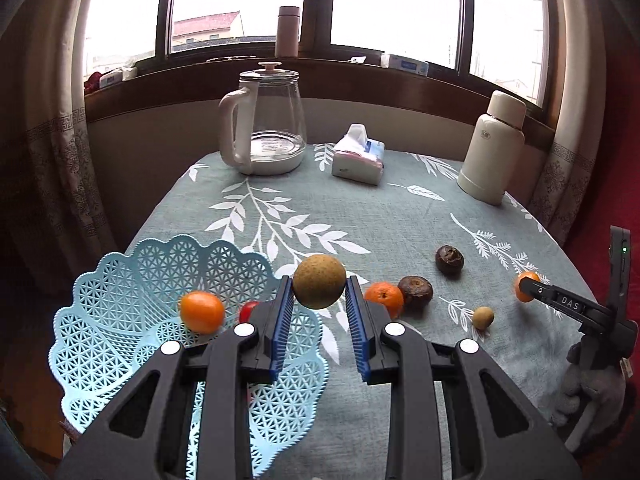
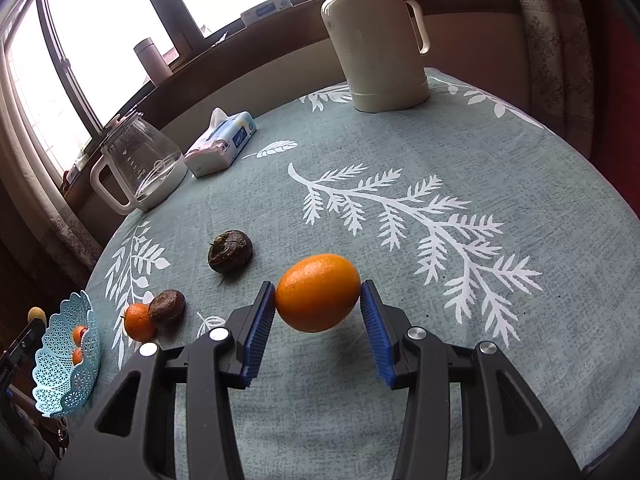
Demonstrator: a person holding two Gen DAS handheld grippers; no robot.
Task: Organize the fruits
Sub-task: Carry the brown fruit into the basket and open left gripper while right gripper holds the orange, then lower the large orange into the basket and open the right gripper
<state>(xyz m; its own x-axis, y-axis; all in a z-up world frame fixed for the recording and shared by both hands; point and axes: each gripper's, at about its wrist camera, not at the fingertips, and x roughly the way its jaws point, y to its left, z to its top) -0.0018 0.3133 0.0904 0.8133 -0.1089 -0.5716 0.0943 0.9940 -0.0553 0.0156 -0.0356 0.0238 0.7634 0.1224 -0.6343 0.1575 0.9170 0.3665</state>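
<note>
We are finding the left gripper [image 1: 319, 294] at lower centre of the left wrist frame, its blue pads pinching a round tan-brown fruit [image 1: 319, 281] just above the right rim of the light blue lattice basket [image 1: 120, 280]. Inside the basket, at lower left, an orange [image 1: 201, 312] and a small red fruit [image 1: 249, 311] are lying.

In the right wrist frame we are seeing the right gripper [image 2: 318, 300] clamping an oval orange fruit [image 2: 318, 292] at centre, raised over its shadow on the leaf-print tablecloth [image 2: 440, 140].

Farther out, a mandarin [image 1: 384, 299] is touching a dark wrinkled fruit [image 1: 416, 290]; a second dark fruit [image 1: 449, 258] and a small yellowish fruit [image 1: 483, 317] are sitting apart.

At the far edge, a glass kettle [image 1: 266, 120], a tissue pack [image 1: 358, 156] and a cream thermos [image 1: 494, 148] are standing.
</note>
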